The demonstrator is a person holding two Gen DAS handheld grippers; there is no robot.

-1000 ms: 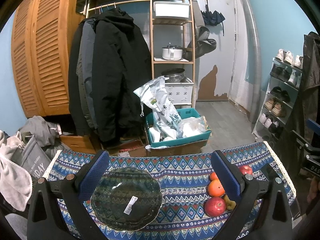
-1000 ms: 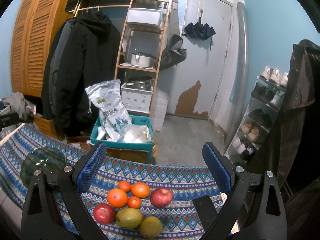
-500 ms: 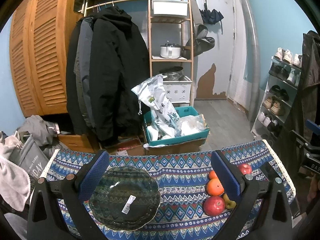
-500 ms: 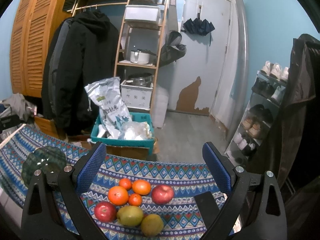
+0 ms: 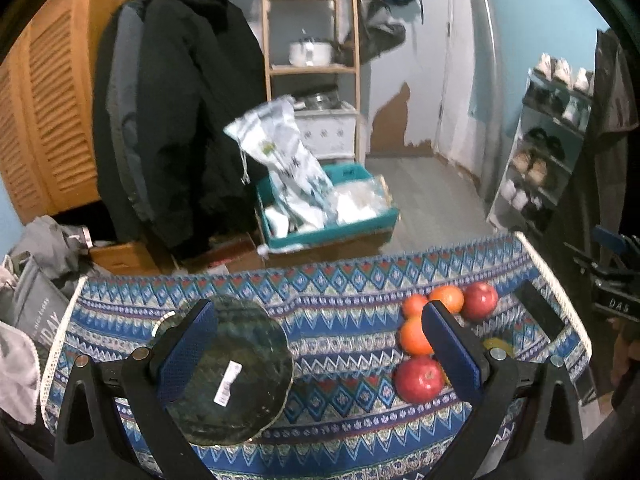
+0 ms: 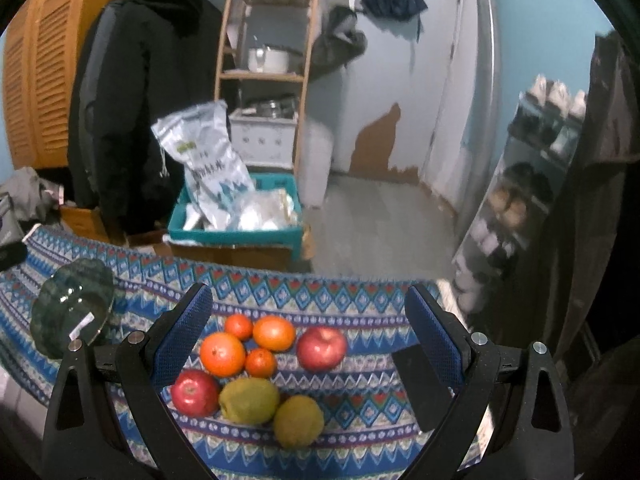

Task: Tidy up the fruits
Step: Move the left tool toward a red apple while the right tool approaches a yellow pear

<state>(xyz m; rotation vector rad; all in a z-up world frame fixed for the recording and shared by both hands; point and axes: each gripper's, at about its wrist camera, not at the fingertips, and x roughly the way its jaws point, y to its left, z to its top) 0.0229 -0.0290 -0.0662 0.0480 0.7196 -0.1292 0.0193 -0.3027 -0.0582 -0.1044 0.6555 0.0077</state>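
Note:
A cluster of fruit lies on the patterned tablecloth (image 6: 352,304): two red apples (image 6: 322,349) (image 6: 195,393), several oranges (image 6: 222,353) and two green-brown pears (image 6: 249,401). My right gripper (image 6: 308,320) hangs open above this cluster, holding nothing. In the left wrist view a dark green glass plate (image 5: 236,372) with a white sticker lies on the cloth under my open left gripper (image 5: 320,344). The same fruit sits to that gripper's right, a red apple (image 5: 419,378) nearest, partly hidden by the right finger. The plate (image 6: 72,308) also shows at the left of the right wrist view.
A black phone-like slab (image 6: 416,380) lies on the cloth right of the fruit. Beyond the table's far edge stand a teal crate of bags (image 6: 236,224), a wooden shelf (image 6: 264,76), hanging coats (image 5: 176,120) and a shoe rack (image 5: 548,152). Clothes pile up at the left (image 5: 36,264).
Both grippers have tipped downward and come closer to the table, so the plate and the fruit sit higher and larger in view. Both stay open and empty.

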